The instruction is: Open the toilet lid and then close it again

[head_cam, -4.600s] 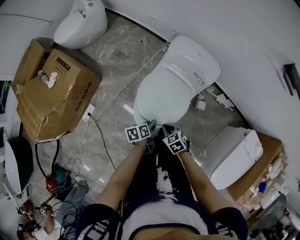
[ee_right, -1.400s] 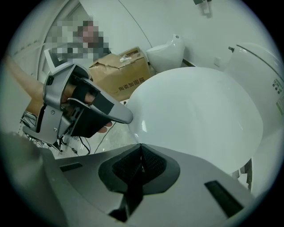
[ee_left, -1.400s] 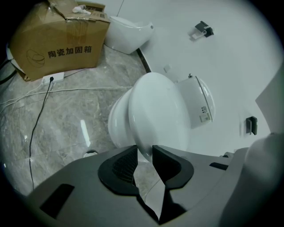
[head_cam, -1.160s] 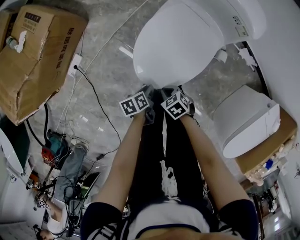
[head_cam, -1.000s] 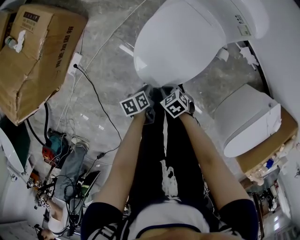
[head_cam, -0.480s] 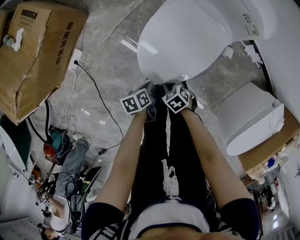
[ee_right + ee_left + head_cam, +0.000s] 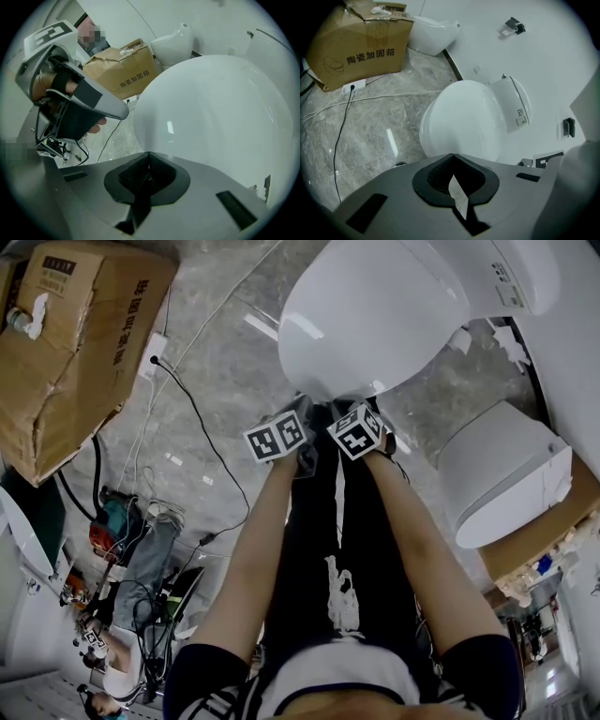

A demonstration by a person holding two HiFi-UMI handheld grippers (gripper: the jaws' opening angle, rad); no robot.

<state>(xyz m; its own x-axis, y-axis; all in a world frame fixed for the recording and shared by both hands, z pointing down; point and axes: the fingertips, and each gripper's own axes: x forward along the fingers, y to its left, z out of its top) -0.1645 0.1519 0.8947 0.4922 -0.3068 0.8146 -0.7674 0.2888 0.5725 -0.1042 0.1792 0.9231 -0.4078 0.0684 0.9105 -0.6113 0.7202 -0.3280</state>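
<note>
Your left gripper (image 7: pixel 303 410) and right gripper (image 7: pixel 340 409) both have jaws closed on nothing, tips just beside the lid's (image 7: pixel 375 315) front edge. Only the right gripper view shows your left hand (image 7: pixel 46 85).

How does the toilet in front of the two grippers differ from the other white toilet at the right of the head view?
The front toilet has a rounded, oval lid; the right-hand toilet looks boxy, with straight edges. The front toilet lies just ahead of the left gripper and the right gripper; the right-hand toilet stands off to the side, next to brown cardboard. Both are white and glossy.
</note>
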